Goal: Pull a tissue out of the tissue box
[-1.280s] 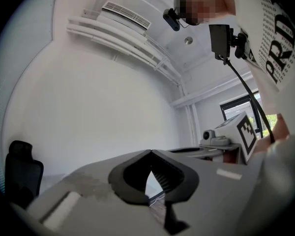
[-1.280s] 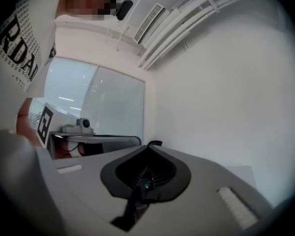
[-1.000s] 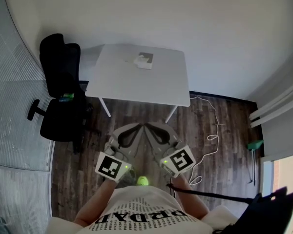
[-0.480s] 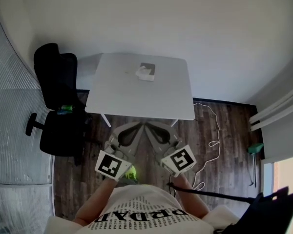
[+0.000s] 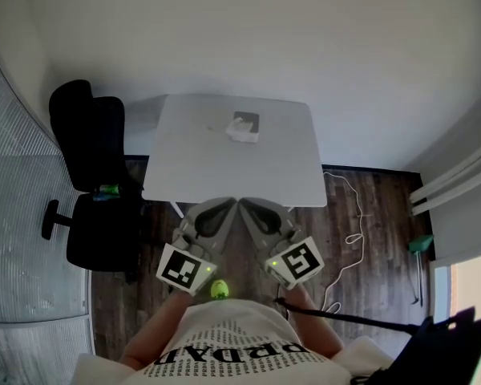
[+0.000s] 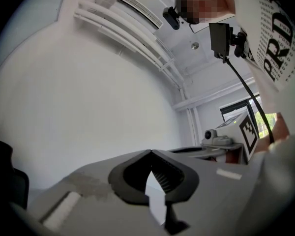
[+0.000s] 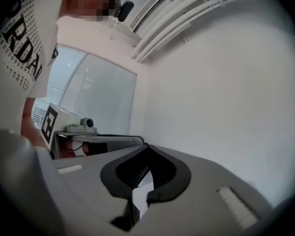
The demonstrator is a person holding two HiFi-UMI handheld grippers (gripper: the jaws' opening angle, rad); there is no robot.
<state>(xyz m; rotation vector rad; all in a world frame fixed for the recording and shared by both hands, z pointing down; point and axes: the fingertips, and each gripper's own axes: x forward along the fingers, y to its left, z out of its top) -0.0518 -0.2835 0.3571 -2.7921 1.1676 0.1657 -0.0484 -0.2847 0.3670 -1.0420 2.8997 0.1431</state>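
A person stands in front of a white rectangular table with thin white legs, on a dark wooden floor. The small tissue box, white with a grey top and a bit of white tissue on it, lies on the far half of the table, a little to the right of the middle. The grey left gripper and the grey right gripper are held side by side in front of the person's white shirt with black print. Their tips are near each other and, in the head view, they show at the near edge of the table, well apart from the tissue box. In the left gripper view the two jaws meet at their tips and nothing is between them; only the leaf-shaped gap behind the tips stays free. The right gripper view shows the same: the jaws are together and hold nothing. Each gripper view also shows the other gripper's cube with square markers at its side. A black office chair stands to the left of the table. A small yellow-green round thing lies on the floor between the person's arms. A thin white cable runs over the floor to the right of the table.
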